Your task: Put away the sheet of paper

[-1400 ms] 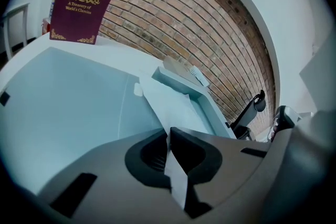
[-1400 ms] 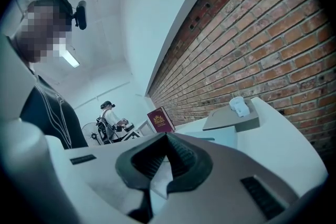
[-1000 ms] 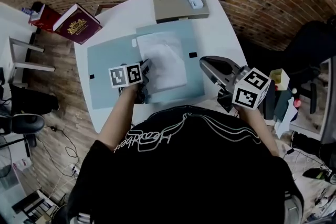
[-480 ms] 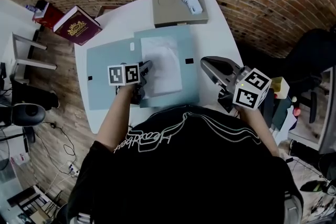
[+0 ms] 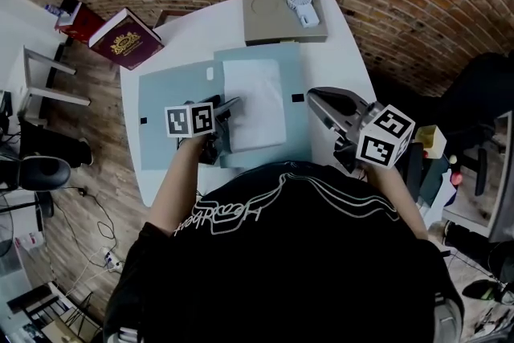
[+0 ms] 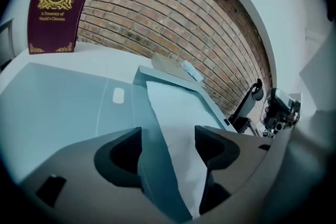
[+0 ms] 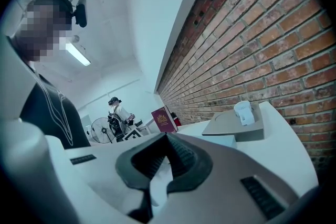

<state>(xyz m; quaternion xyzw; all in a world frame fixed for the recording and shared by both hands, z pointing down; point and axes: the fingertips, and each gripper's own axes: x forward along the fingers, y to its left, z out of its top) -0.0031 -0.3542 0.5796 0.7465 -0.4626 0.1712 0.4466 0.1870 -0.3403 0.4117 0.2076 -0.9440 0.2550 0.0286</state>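
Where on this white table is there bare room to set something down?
Bare white tabletop lies between the pale blue folder and the right edge, and left of the flat grey box. The middle is crowded: the folder holds the white paper sheet.

Right gripper (image 7: 167, 139) has its jaws pinched together. Behind it a little white fan (image 7: 244, 112) sits on a grey box (image 7: 229, 127).

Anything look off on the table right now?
Nothing stands out. The sheet lies flat on the folder, with no tear or crumple showing, and nothing is spilled.
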